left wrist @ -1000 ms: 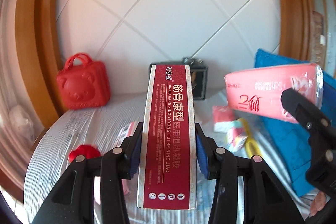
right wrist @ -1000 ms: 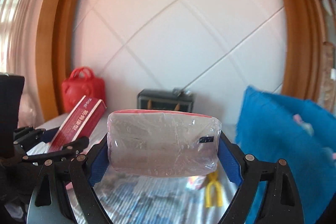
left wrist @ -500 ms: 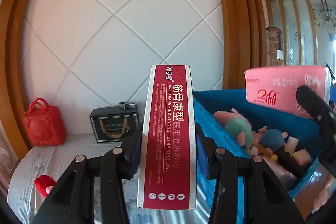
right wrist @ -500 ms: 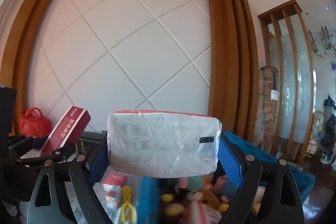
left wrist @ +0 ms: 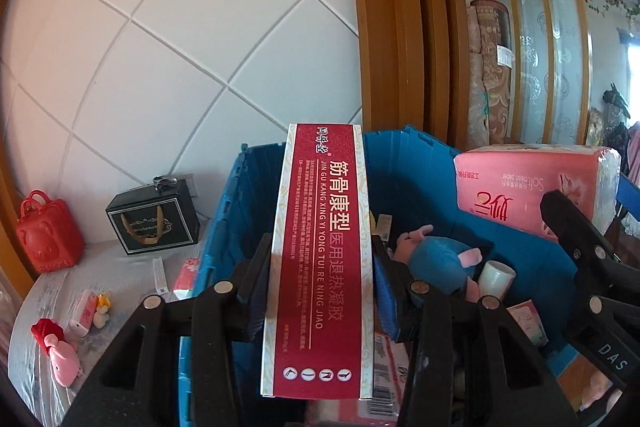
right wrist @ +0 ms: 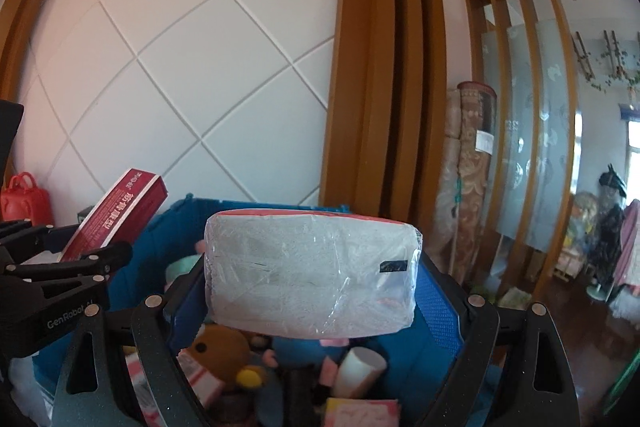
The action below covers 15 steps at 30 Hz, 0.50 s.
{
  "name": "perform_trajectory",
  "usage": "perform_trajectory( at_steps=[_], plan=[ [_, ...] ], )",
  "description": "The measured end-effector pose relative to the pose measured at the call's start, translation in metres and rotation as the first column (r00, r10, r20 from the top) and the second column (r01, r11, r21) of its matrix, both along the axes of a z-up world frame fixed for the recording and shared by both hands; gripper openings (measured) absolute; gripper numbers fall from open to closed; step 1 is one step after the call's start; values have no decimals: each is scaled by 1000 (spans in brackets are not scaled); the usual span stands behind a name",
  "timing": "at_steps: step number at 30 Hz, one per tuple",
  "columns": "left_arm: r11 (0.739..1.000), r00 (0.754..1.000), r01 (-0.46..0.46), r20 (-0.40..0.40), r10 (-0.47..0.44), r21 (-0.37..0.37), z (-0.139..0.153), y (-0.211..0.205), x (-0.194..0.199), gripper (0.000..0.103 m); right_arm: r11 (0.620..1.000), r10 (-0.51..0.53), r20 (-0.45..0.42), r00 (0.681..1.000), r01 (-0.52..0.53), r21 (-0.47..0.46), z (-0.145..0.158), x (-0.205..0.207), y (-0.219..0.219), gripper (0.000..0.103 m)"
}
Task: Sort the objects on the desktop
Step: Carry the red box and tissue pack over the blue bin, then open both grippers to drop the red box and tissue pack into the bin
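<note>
Left gripper [left wrist: 320, 291], red box [left wrist: 320, 259] lengthwise forward

We see a long red cardboard box [left wrist: 320, 259] with a smooth, faintly glossy printed face, and a pink tissue pack [left wrist: 532, 183] wrapped in shiny, crinkled clear plastic film. The left hand-held gripper [left wrist: 320, 287] looks like matt black plastic with silvery metal rivets and blue pads of a dimpled, rubbery texture. The big blue plastic crate [left wrist: 420, 163] has ribbed, slightly shiny walls. Inside it we see a blue plush toy [left wrist: 436, 259] of soft fuzzy cloth. On the worktop [left wrist: 44, 291], covered in a pale, finely lined cloth, stand a glossy red moulded plastic case [left wrist: 48, 239] and a matt black paper box [left wrist: 154, 223]. The door frame [left wrist: 392, 19] is smooth varnished wood.
</note>
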<state>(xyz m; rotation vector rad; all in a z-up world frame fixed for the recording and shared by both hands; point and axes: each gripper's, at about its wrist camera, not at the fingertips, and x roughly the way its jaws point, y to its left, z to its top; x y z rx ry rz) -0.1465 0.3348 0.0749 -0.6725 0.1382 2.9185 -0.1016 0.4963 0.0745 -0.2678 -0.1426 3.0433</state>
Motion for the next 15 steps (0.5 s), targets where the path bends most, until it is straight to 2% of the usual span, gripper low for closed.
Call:
perform_trajectory(
  at_steps=[6,8,9,12,15],
  plan=[
    [1000,999,23,29,-23,-14,-8,31,-3,44,1000,-28,61,998,29,-12,-18,-15,36,91],
    [999,999,24,31,-23,-22,-8,38,-3,52,999,-33,79,996,35,-21,-22,-18,42,91],
    [1000,999,17,31,-17,-25,-9,40,-2,60,999,-33,85,996,35,-23,-24,-19,43,91],
    [1000,1000,5,14,-5,0,-7,38,1,76,999,-25,96,995,27,-20,-28,-21,46,92],
    [1000,1000,-2,19,1,21,-8,34,3,78,1000,-18,95,995,20,-11,-28,-22,47,96]
  ],
)
